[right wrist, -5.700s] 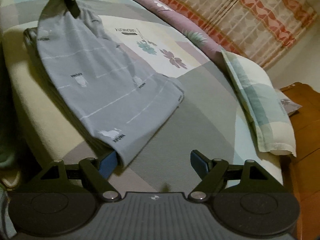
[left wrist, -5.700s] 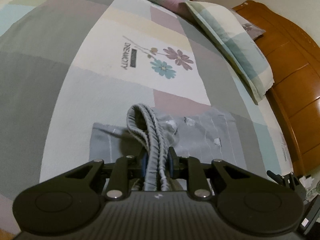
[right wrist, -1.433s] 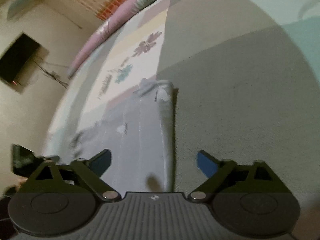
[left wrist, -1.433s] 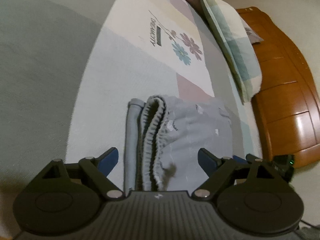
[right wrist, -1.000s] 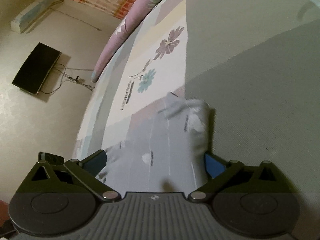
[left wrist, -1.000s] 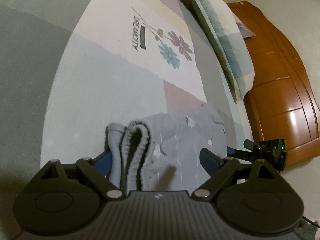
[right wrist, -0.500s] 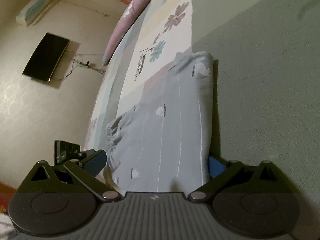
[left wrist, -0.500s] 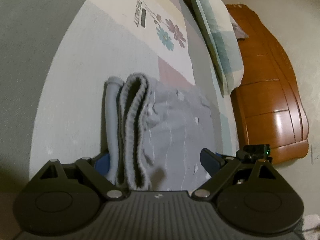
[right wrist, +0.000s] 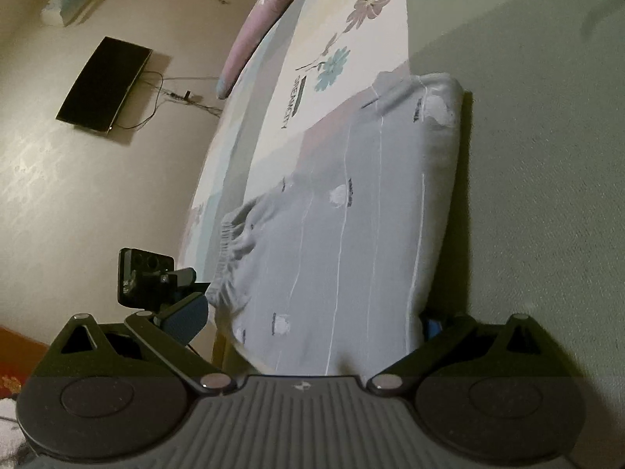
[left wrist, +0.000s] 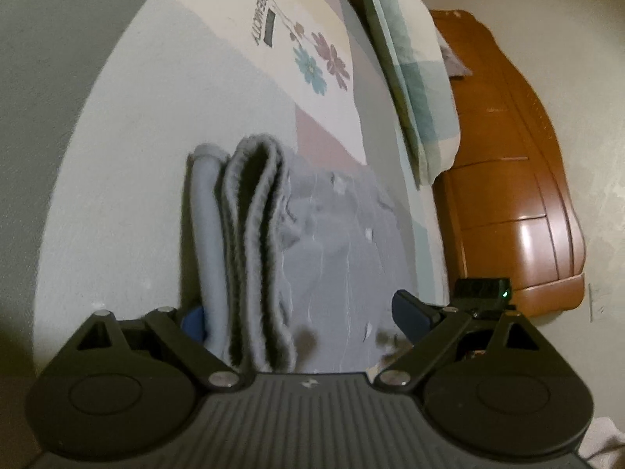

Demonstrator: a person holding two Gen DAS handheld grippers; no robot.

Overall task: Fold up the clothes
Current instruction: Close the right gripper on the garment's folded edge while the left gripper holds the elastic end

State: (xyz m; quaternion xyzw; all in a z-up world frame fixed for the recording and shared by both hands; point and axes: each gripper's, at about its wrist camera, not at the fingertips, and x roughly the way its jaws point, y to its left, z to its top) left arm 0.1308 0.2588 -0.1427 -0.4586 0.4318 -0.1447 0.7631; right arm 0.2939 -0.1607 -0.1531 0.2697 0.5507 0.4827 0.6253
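Note:
A folded grey garment with white stripes and small prints lies on the bed. Its elastic waistband faces the left wrist camera, doubled over in thick layers. My left gripper is open, and its fingers straddle the waistband end. The right wrist view shows the garment from its opposite folded end. My right gripper is open around that end, with its right fingertip partly hidden beside the cloth. Each gripper shows in the other's view: the right gripper and the left gripper.
The garment rests on a patchwork bedsheet with a flower print. A checked pillow and a wooden headboard lie beyond to the right. A dark screen hangs on the wall. The bed's edge runs close to the waistband side.
The left gripper, shut on the waistband several seconds ago, has let go. In the last second both open grippers have closed in on the ends of the folded garment.

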